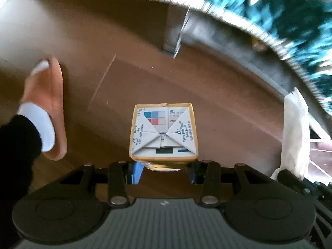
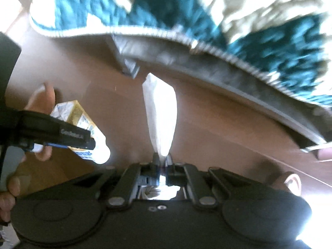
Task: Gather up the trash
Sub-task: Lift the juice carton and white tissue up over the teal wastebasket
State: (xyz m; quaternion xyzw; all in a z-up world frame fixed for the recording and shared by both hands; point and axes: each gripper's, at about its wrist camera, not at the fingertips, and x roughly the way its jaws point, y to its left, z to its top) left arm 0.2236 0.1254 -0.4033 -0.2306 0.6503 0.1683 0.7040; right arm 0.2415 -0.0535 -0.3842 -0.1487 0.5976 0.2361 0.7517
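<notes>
We are holding a drink carton [image 1: 163, 133] between the fingers of our left gripper [image 1: 164, 171]. The fingers are closing on its lower part from both sides, and the folded bottom of the carton, with small colour squares and printed text, is facing the left wrist camera. In the right wrist view the same carton [image 2: 79, 122] is showing yellow and white sides, and the black left gripper [image 2: 62, 137] is crossing in front of it.

Our right gripper [image 2: 162, 164] is pinching the narrow end of a white crumpled bag [image 2: 160, 112]. Its fingers are standing very close together, with only the thin material between them, and the bag is stretching away from them toward the bed. In the left wrist view a part of this white bag [image 1: 293, 132] is appearing to the right of the carton.

Both things are hanging above the brown floor [image 1: 186, 87], not lying on it. To the left of the carton, one foot in an orange slipper [image 1: 50, 108] with a white sock is standing on the floor. Beyond the carton, a grey bed frame [image 1: 238, 47] is running across the view, and a blanket [image 1: 280, 6] in teal and cream colours is hanging over its edge. The blanket is blurred in both views.
</notes>
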